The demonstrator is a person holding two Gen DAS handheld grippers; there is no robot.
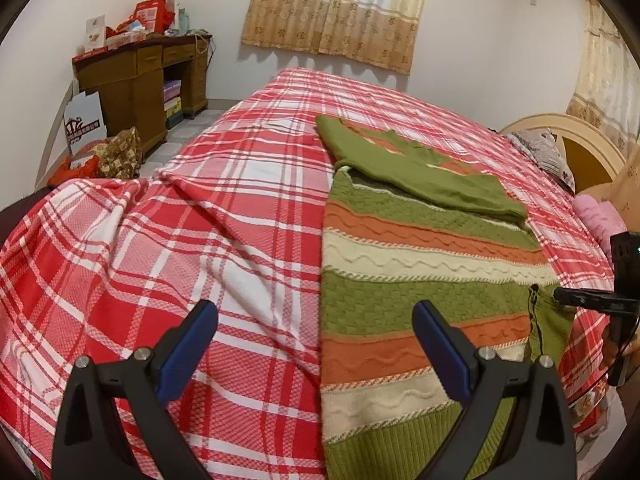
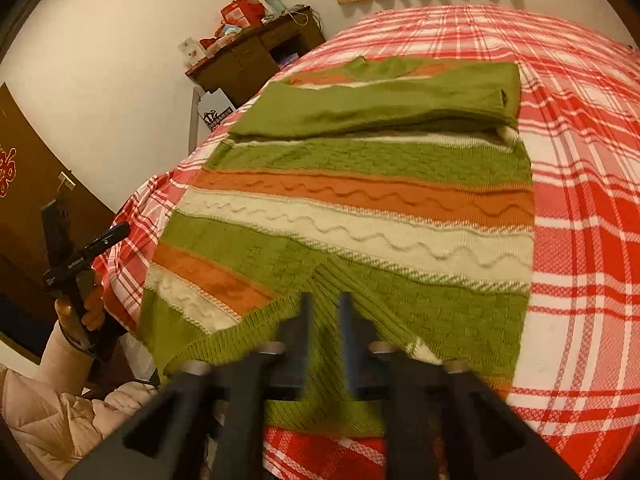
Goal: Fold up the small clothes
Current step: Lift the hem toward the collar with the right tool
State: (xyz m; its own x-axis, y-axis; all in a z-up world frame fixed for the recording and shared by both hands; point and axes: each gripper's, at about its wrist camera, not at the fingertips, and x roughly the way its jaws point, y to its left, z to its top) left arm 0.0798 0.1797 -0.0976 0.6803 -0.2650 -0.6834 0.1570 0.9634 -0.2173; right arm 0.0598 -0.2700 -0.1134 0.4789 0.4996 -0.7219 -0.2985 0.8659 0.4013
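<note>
A knit sweater (image 1: 420, 272) (image 2: 360, 208) striped green, orange and cream lies flat on the bed's red-and-white plaid sheet (image 1: 180, 240) (image 2: 580, 240), its green sleeves folded across the chest. My left gripper (image 1: 316, 320) is open wide, low over the sweater's left edge near the hem, with nothing gripped; the right wrist view shows it at the left (image 2: 116, 236) in a hand. My right gripper (image 2: 326, 312) is blurred, its jaws a narrow gap apart over the folded-up ribbed hem corner, with fabric showing between them. Its tip (image 1: 560, 294) sits at the sweater's right edge.
A wooden desk (image 1: 136, 76) piled with boxes stands by the far wall, with bags on the floor beside it. Curtains (image 1: 336, 12) hang behind the bed. A headboard (image 1: 568, 136) and pillow (image 1: 540, 148) lie at right. The person's padded sleeve (image 2: 48, 408) is near a brown door (image 2: 24, 168).
</note>
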